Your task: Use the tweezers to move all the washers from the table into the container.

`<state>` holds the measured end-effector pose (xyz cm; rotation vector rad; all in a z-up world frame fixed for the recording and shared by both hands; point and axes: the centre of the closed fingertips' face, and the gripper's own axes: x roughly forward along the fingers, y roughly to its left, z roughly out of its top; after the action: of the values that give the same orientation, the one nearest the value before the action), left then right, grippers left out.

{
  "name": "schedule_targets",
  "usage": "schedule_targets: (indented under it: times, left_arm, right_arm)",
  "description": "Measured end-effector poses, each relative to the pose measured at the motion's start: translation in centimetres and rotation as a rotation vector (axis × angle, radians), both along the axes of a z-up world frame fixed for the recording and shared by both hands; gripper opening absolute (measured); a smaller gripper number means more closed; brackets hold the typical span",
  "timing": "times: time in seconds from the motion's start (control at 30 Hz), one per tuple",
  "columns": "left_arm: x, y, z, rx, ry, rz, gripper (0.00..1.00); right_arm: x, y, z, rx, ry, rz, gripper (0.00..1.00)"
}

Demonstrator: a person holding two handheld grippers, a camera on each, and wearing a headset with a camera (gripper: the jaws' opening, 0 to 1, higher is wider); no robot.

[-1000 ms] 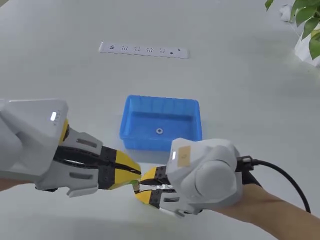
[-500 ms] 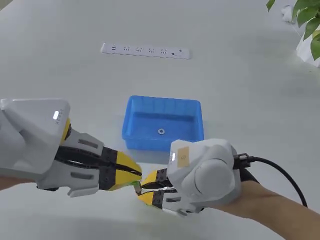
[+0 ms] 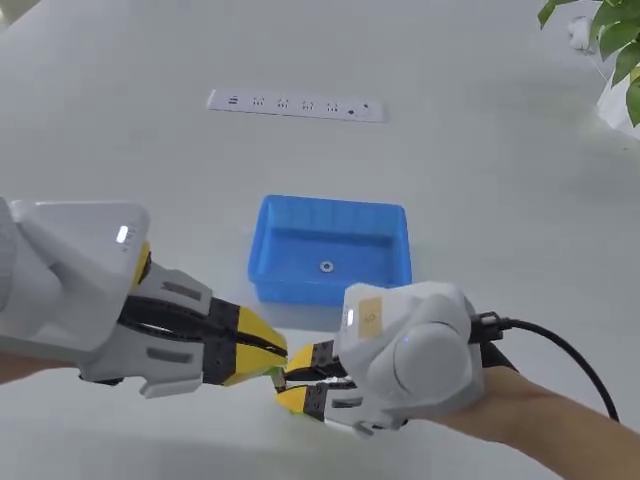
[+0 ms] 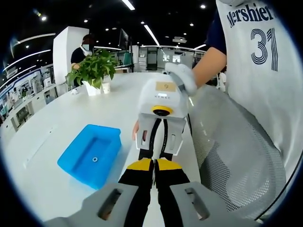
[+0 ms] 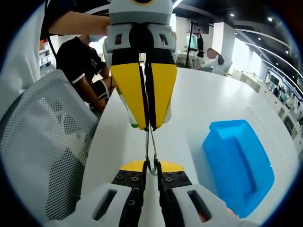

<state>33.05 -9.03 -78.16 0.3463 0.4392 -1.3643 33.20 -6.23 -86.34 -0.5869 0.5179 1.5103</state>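
My two grippers meet tip to tip over the white table, in front of the blue container (image 3: 300, 287). The left gripper (image 3: 281, 352) comes in from the left, the right gripper (image 3: 286, 388) from the lower right. In the right gripper view thin metal tweezers (image 5: 150, 142) run from my right gripper (image 5: 150, 166) up into the left gripper (image 5: 149, 125); both are shut on them. The left gripper (image 4: 154, 163) faces the right gripper (image 4: 161, 113). One washer (image 3: 326, 266) lies on the container's floor. The container (image 4: 78, 165) and washer (image 4: 94, 160) also show in the left gripper view.
A white power strip (image 3: 295, 105) lies at the back of the table. A potted plant (image 3: 615, 40) stands at the far right. A mesh chair back (image 4: 236, 156) is beside the table. People stand or sit in the room beyond.
The head view has shifted slightly. Both grippers stay tip to tip, shut on the tweezers, the left one a touch lower and closer.
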Motion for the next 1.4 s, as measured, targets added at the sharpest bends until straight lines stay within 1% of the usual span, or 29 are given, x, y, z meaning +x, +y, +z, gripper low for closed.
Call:
schedule_targets:
  times: [0.1,0.27,0.43,0.47,0.5,0.53,0.63,0.7,0.8,0.83,0.93,0.97,1.0,1.03,1.13,1.17,1.23,1.27,1.3,1.37,1.4]
  left_arm:
    - [-0.1,0.0,0.1,0.008,-0.005,-0.004,0.05]
    - [0.0,0.0,1.1,0.009,-0.014,-0.006,0.05]
    - [0.3,0.1,2.7,0.015,-0.043,-0.019,0.05]
    - [0.4,0.1,3.0,0.015,-0.049,-0.022,0.05]
    - [0.6,0.1,3.6,0.014,-0.065,-0.025,0.05]
    - [0.7,0.1,3.7,0.014,-0.069,-0.026,0.05]
    - [1.6,0.1,4.9,-0.005,-0.101,-0.016,0.05]
    - [2.0,0.1,5.5,-0.008,-0.116,-0.014,0.05]
    - [2.7,-0.1,6.5,-0.001,-0.161,-0.023,0.05]
    - [3.0,-0.3,6.9,0.004,-0.184,-0.028,0.05]
    - [3.5,-0.6,7.5,0.017,-0.214,-0.05,0.05]
    - [3.7,-0.6,7.6,0.019,-0.216,-0.054,0.05]
    - [4.1,-0.6,7.7,0.024,-0.227,-0.059,0.05]
    - [4.2,-0.6,7.8,0.025,-0.229,-0.06,0.05]
    - [5.0,-0.6,8.3,0.026,-0.25,-0.066,0.05]
    - [5.3,-0.6,8.4,0.026,-0.252,-0.066,0.05]
    - [5.9,-0.6,8.5,0.023,-0.254,-0.063,0.05]
    - [6.3,-0.7,8.7,0.017,-0.257,-0.062,0.05]
    - [6.6,-0.7,8.7,0.013,-0.26,-0.06,0.05]
    - [7.2,-0.7,8.8,0.004,-0.261,-0.053,0.05]
    - [7.7,-0.7,8.9,0.001,-0.273,-0.052,0.05]
  right_arm:
    - [0.0,0.0,0.1,0.0,-0.006,-0.002,0.1]
    - [0.0,0.0,1.1,0.014,-0.011,-0.007,0.1]
    - [0.5,0.0,2.7,0.04,-0.043,-0.008,0.1]
    - [0.6,0.0,3.0,0.043,-0.052,-0.008,0.1]
    - [1.0,0.0,3.6,0.047,-0.072,-0.007,0.1]
    - [1.3,0.0,3.9,0.048,-0.082,-0.006,0.1]
    - [2.3,-0.2,5.1,0.046,-0.126,-0.007,0.1]
    - [2.8,-0.3,5.6,0.048,-0.138,-0.006,0.1]
    - [3.9,-0.5,6.6,0.051,-0.173,-0.011,0.1]
    - [4.2,-0.5,6.9,0.055,-0.182,-0.014,0.1]
    - [5.2,-0.6,7.7,0.056,-0.212,-0.02,0.1]
    - [5.4,-0.6,7.8,0.056,-0.214,-0.02,0.1]
    - [5.6,-0.6,7.9,0.056,-0.218,-0.022,0.1]
    - [5.9,-0.7,8.0,0.057,-0.222,-0.026,0.1]
    - [7.1,-0.8,8.6,0.07,-0.235,-0.049,0.1]
    - [7.5,-0.8,8.7,0.073,-0.239,-0.054,0.1]
    - [7.9,-0.9,8.8,0.076,-0.243,-0.061,0.1]
    - [8.4,-0.9,9.0,0.081,-0.259,-0.068,0.1]
    - [8.7,-0.9,9.1,0.081,-0.266,-0.071,0.1]
    - [9.3,-1.0,9.2,0.084,-0.265,-0.08,0.1]
    - [9.8,-1.0,9.3,0.088,-0.266,-0.088,0.1]
